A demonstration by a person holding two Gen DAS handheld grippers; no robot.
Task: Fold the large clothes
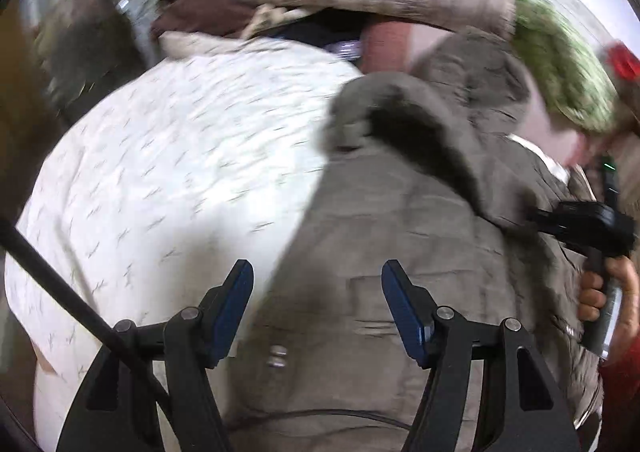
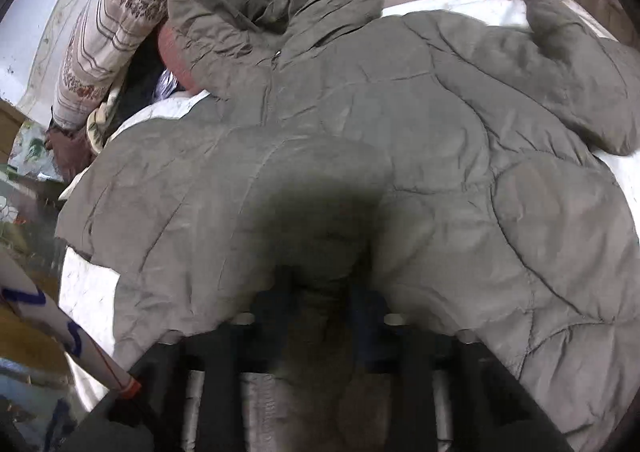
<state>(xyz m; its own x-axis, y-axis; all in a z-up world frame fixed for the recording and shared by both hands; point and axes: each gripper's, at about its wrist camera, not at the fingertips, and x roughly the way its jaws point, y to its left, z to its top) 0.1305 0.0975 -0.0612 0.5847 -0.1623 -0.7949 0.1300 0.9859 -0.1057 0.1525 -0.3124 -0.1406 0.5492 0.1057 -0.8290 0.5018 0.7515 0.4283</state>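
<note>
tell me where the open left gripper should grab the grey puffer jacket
Probably the jacket hem edge just ahead of the left gripper, coming in low from the bedsheet side: there the padding thins to a pinchable border, while the quilted middle is too bulky.

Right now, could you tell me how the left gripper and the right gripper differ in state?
The left gripper is open and empty, poised over the grey-green quilted jacket; the right gripper has its fingers pinched on a fold of that jacket. Both are at the same garment.
</note>
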